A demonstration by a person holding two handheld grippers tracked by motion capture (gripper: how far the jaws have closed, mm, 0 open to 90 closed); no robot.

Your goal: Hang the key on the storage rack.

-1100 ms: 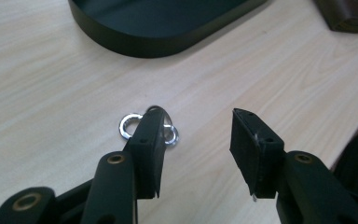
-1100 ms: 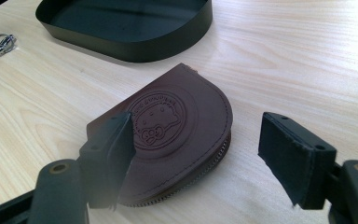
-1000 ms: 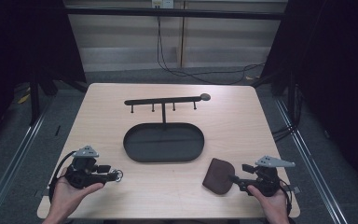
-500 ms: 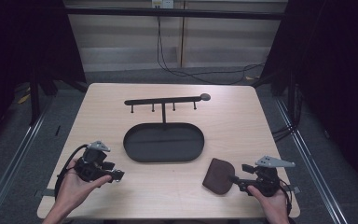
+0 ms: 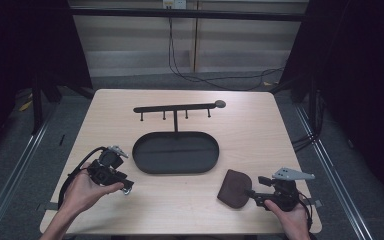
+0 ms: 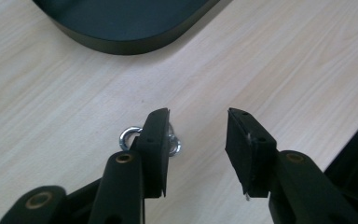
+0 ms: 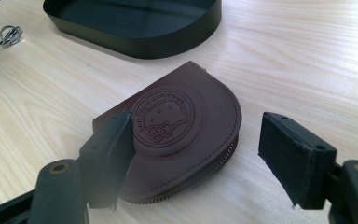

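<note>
The left tongs (image 5: 126, 187) hang over the near left of the worktop (image 5: 260, 135), their jaws apart and just now narrowing, with nothing pressed between them. A small metal ring (image 6: 129, 138) lies flat on the wood right at their tip. In the left gripper view it sits behind one jaw, partly hidden by it, and not in the gap. The oval black tray (image 5: 175, 152) sits just beyond and to the inner side of these tongs, with its thin hook rack (image 5: 177, 108) rising behind it.

The right tongs (image 5: 250, 193) stand wide apart, low at the near right. A brown leather pouch (image 7: 186, 135) with a stamped round emblem lies flat just ahead of them. One jaw covers the pouch's near corner in the right gripper view, while the other jaw stands clear off its curved edge. The pads do not clamp it. From these tongs the ring (image 7: 10, 34) lies far off, past the pouch and beside the tray's end.
</note>
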